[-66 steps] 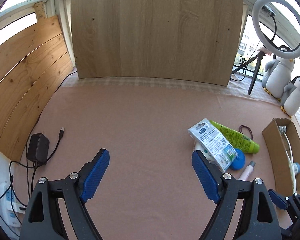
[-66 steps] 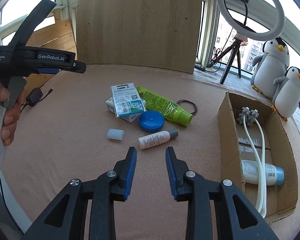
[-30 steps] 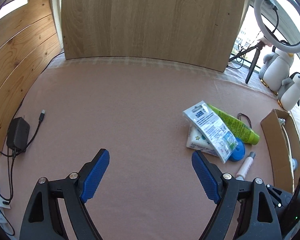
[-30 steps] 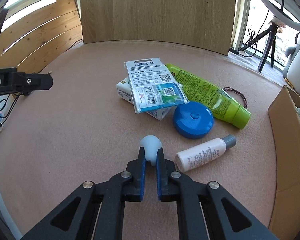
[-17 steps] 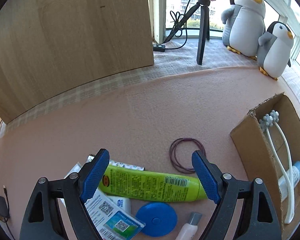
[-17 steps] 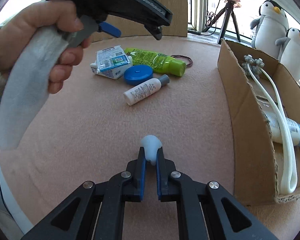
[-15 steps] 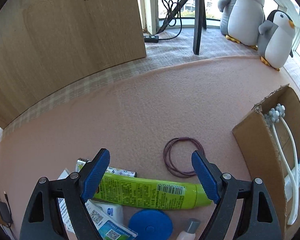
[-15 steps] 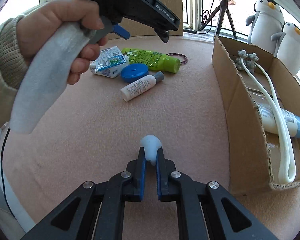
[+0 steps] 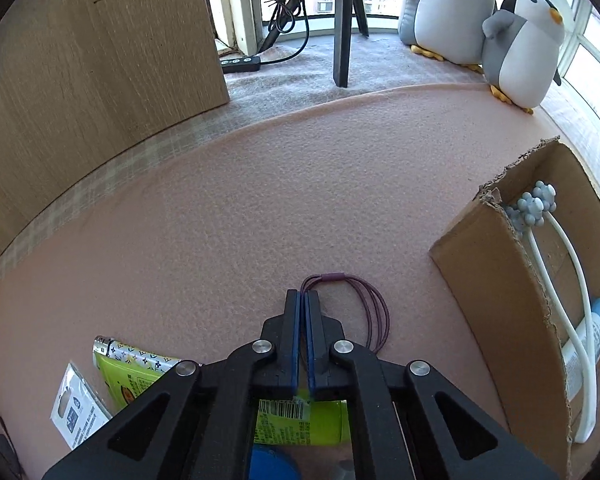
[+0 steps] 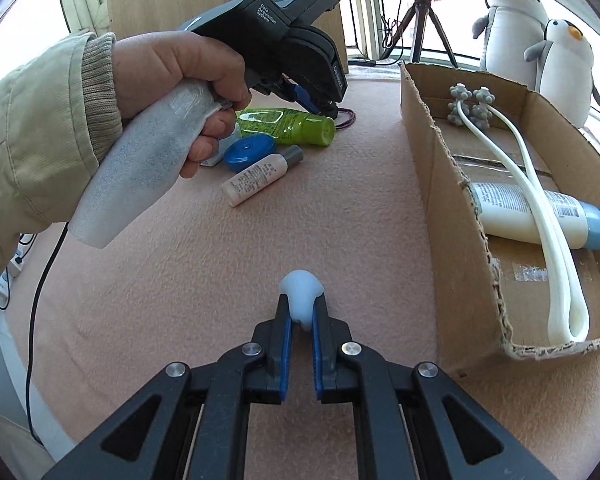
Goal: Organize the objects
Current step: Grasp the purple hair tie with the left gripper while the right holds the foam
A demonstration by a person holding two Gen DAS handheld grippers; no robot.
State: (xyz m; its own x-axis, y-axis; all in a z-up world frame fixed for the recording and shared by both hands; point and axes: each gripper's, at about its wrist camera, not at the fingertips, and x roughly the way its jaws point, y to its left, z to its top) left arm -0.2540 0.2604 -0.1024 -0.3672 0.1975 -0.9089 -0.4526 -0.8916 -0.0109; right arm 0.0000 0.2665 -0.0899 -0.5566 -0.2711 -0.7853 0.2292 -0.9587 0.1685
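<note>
On the left of the pink felt mat [image 9: 260,208] we see a printed sachet [image 9: 78,410] lying flat near the mat's near left edge, with the green tube [image 9: 140,372] just beside it and partly hidden under our left gripper [image 9: 303,300]. That gripper has its blue pads pressed together on the near side of the purple hair ties [image 9: 374,308], whose loops fan out to the right on the mat. In the right wrist view, the green tube [image 10: 286,125], a blue round lid [image 10: 249,152] and a small white bottle [image 10: 260,178] lie close together mid-mat. Nearer us, our right gripper [image 10: 301,312] pinches a small pale blue-white cap [image 10: 301,290] above the mat. Along the mat's right edge stands the cardboard box [image 10: 452,208], holding a white lotion bottle [image 10: 540,216] and a white looped massager [image 10: 540,216] with grey knobbed ends. Two plush penguins [image 10: 540,28] sit beyond the box.
</note>
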